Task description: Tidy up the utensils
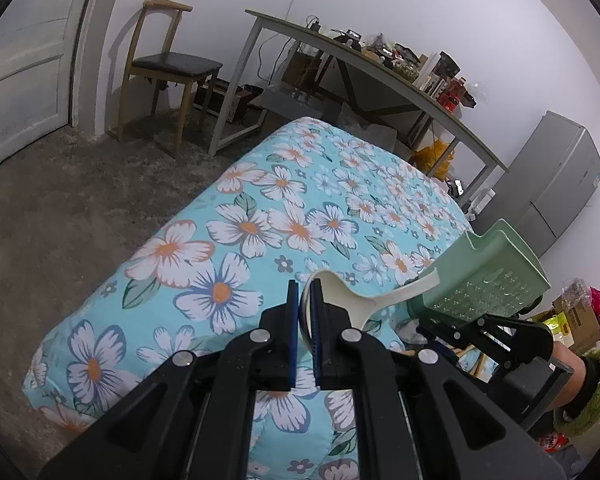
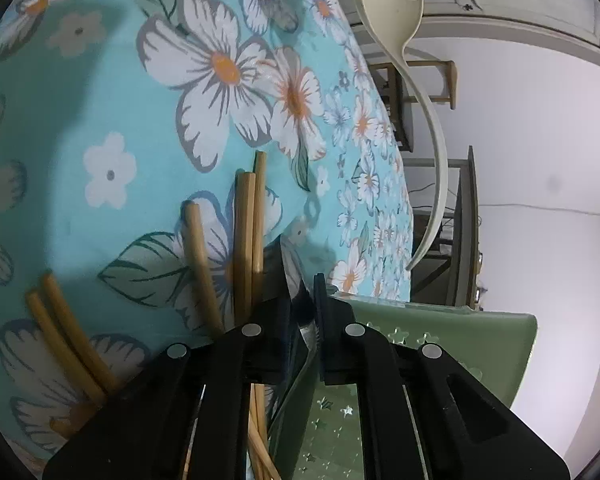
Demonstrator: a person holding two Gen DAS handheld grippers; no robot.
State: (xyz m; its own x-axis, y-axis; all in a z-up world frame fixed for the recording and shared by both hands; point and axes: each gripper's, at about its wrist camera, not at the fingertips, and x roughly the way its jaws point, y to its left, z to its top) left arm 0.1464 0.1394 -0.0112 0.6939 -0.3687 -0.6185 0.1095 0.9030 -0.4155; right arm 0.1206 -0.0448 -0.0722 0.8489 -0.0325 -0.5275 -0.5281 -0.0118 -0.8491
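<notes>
Your cream rice spoon (image 1: 356,300) hangs above the floral quilt (image 1: 236,236), its bowl pinched between the narrow jaws of your left gripper (image 1: 305,320) and its handle reaching right toward the green utensil holder (image 1: 484,276). The handle tip sits at the holder's open mouth, though whether it has entered cannot be told from the left wrist view.

The risk looks plain: you grip the spoon by the curved rim of its bowl, so it could pivot or slip as the handle meets the holder's edge. A nudge there might also twist the holder in your right gripper (image 2: 307,320), whose jaws are closed to a narrow gap on the holder's near wall.

In the right wrist view the spoon curves down from the top toward the holder's far rim. Loose bamboo chopsticks (image 2: 244,240) lie on the quilt just left of that gripper, awaiting sorting.
</notes>
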